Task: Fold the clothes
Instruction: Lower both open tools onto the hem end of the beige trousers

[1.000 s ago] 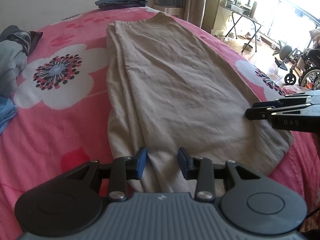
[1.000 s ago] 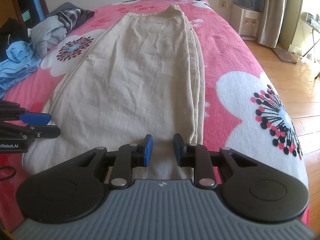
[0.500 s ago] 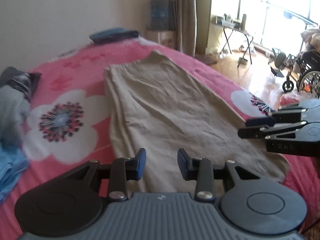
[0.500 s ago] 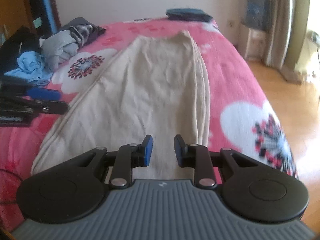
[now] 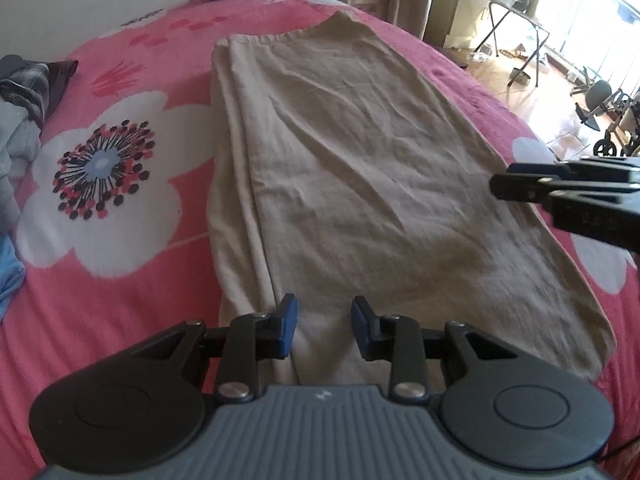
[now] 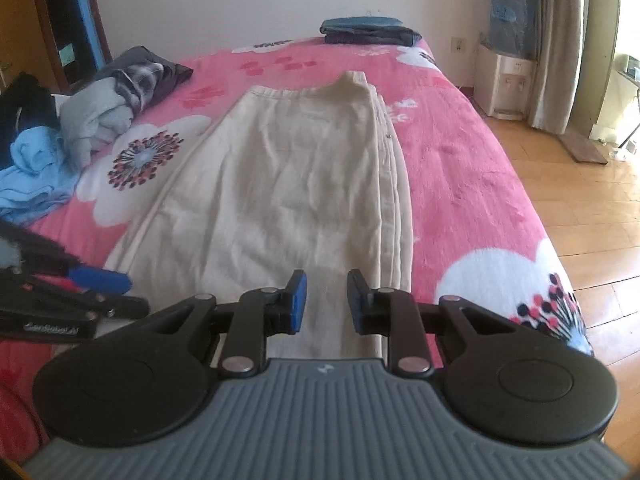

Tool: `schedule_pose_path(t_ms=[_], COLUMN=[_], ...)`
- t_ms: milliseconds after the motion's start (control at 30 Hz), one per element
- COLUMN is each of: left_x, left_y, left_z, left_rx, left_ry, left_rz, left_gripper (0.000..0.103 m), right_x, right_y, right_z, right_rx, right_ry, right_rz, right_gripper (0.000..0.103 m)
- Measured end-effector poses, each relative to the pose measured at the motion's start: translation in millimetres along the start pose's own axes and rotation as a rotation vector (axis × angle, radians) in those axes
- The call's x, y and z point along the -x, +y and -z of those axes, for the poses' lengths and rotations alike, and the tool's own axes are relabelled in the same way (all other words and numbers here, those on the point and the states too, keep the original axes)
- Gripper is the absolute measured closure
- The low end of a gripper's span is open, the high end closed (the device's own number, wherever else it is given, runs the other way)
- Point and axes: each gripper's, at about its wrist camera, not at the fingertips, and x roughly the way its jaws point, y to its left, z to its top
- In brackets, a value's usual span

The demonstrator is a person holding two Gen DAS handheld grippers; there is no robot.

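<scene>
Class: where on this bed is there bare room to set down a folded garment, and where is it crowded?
Free: the pink bedspread between the beige trousers and the floor-side edge, and between the trousers and the folded pile. Crowded: the heap of clothes on the other side.

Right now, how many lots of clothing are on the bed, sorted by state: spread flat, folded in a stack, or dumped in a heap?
Spread flat: 1, the beige garment
Folded stack: 1, the dark blue stack at the far end of the bed
Loose heap: 1, the pile of grey, blue and dark clothes on the bed's left side; separate pieces cannot be counted
Total: 3
</scene>
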Motion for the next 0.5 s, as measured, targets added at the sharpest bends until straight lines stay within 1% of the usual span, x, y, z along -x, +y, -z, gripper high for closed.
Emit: schedule_pose_path(t_ms=[33,100,167,233,300,400,433,500], left_x=[-0.4,-0.9,-2.5,-3.6,-4.0,-3.7,-3.3,-2.9], left_y=[-0.1,-0.3,0.1,0.9,0.4,-2.7,-3.1,-3.4], left_z=[-1.5,-4.2,-6.3,-6.8,-6.5,-5.5,-5.5,-6.2], left_rx=[-0.002,-0.005,-0.003,0.006,0.012,-0.006,-0.008,-0.009], left_ry=[0.007,0.02,0.031,0.037,0.039,0.037,0.038,0.046], left_rz=[-0.003,-0.007,-0.007,-0.003,-0.005,-0.016,-0.017,-0.018], left_gripper=[0.071,0.071,0.071,0.071,0.071,0.07,0.07,0.07], right_x=[-10.0,-19.3,-14.8,-9.7,-10.1,-19.7,-27.9,-47.3], right_y=[-4.5,-10.7,-7.9,-3.8,-3.7,-5.1,-7.7,-16.0], right_z=[4.6,13.5,6.0,-6.1,-16.7,-26.5,-27.0,-26.1], right_rx=[0.003,0.005,0.024,0.024,0.007,0.0,-0.006,-0.022], right_ry=[0.029,0.054,0.066,0.048,0.02,-0.018,-0.01,0.038], right_rz=[0.015,0.018,0.03,0.029,-0.003,-0.022,-0.013,0.023], right_gripper=[0.083,0.084,0.084,0.083,0.083,0.083,0.083,0.084])
